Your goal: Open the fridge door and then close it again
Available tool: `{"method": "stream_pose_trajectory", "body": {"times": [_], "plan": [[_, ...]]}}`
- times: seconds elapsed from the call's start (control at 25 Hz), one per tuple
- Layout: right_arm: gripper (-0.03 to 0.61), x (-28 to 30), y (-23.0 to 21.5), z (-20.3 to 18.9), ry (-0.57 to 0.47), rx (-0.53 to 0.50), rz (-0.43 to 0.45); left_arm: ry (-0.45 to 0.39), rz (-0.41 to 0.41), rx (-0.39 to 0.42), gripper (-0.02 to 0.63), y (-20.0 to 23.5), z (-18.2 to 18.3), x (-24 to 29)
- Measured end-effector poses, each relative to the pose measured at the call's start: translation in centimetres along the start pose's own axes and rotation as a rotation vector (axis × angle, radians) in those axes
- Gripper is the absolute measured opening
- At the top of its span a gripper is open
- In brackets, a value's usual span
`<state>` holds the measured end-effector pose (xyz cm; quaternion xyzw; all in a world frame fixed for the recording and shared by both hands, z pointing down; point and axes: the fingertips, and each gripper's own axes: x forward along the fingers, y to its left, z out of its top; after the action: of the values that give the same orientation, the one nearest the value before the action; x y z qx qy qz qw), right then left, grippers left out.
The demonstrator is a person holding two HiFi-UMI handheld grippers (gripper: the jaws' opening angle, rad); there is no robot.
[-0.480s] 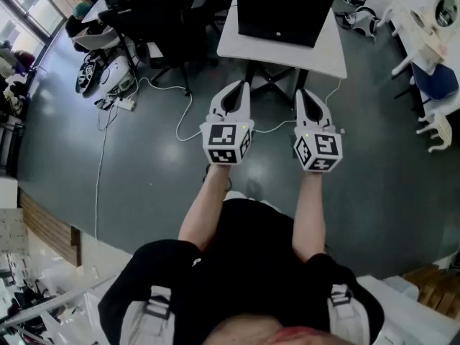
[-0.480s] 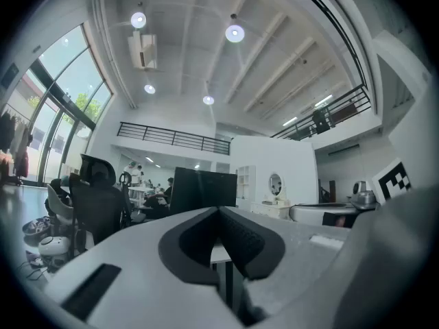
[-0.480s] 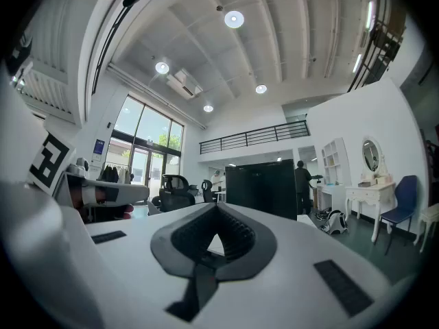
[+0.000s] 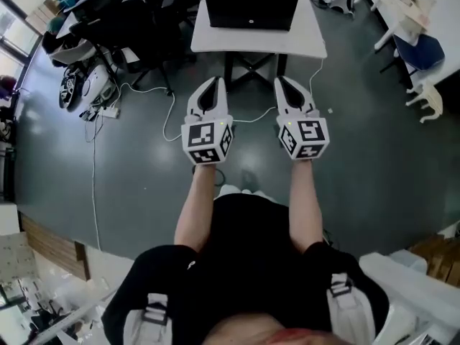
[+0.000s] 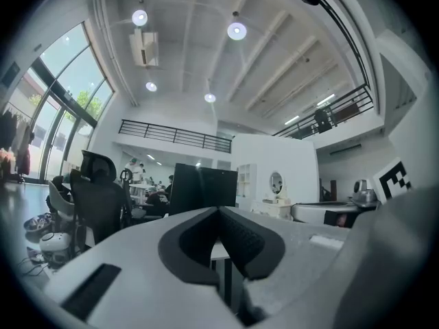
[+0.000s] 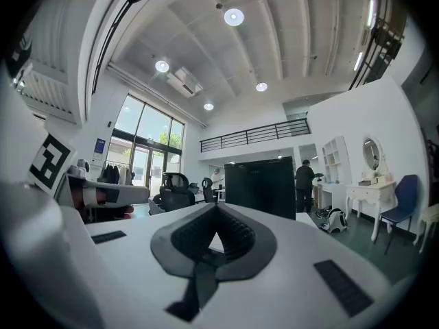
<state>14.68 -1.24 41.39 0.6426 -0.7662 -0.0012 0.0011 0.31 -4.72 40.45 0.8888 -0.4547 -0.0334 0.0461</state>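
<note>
No fridge shows in any view. In the head view my left gripper (image 4: 213, 82) and right gripper (image 4: 281, 81) are held side by side, level, above the dark floor. Both point at a white table (image 4: 259, 40) that carries a black monitor (image 4: 251, 2). Each gripper's jaws are shut with nothing between them. In the left gripper view the closed left gripper (image 5: 219, 210) points toward the black monitor (image 5: 203, 190). In the right gripper view the shut right gripper (image 6: 216, 206) faces the same monitor (image 6: 259, 187).
Black office chairs (image 4: 108, 13) and cables with a power strip (image 4: 108, 110) lie on the floor at the left. A white dressing table and a blue chair (image 4: 424, 52) stand at the right. A person (image 6: 304, 180) stands beyond the monitor.
The whole head view has slid a little, so table and grippers sit further left and higher in the picture. Both grippers keep their place relative to the table and stay shut.
</note>
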Motion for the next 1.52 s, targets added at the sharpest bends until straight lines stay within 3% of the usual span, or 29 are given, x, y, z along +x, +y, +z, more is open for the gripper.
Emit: {"method": "stream_pose_trajectory", "body": {"times": [0.56, 0.92, 1.12, 1.28, 1.4, 1.52], "plan": [[-0.006, 2.6, -2.7, -2.3, 0.036, 0.048, -0.001, 0.017, -0.001, 0.01, -0.002, -0.5, -1.4, 2.6], [-0.006, 10.1, -1.7, -5.3, 0.089, 0.039, 0.088, 0.073, 0.003, -0.015, 0.0, 4.6, -4.5, 7.6], [-0.006, 18.4, -2.8, -5.4, 0.106, 0.01, 0.111, 0.128, -0.032, -0.042, 0.073, 9.7, -6.5, 14.4], [0.03, 28.3, -3.5, -3.3, 0.117, -0.1, 0.159, 0.148, -0.087, -0.04, 0.11, 14.8, -6.9, 21.2], [0.085, 35.0, -4.1, -1.0, 0.145, -0.244, 0.175, 0.161, -0.15, -0.019, 0.145, 17.7, -7.2, 26.8], [0.098, 40.6, -4.8, 3.4, 0.117, -0.419, 0.182, 0.164, -0.208, 0.019, 0.196, 19.9, -6.6, 33.1]]}}
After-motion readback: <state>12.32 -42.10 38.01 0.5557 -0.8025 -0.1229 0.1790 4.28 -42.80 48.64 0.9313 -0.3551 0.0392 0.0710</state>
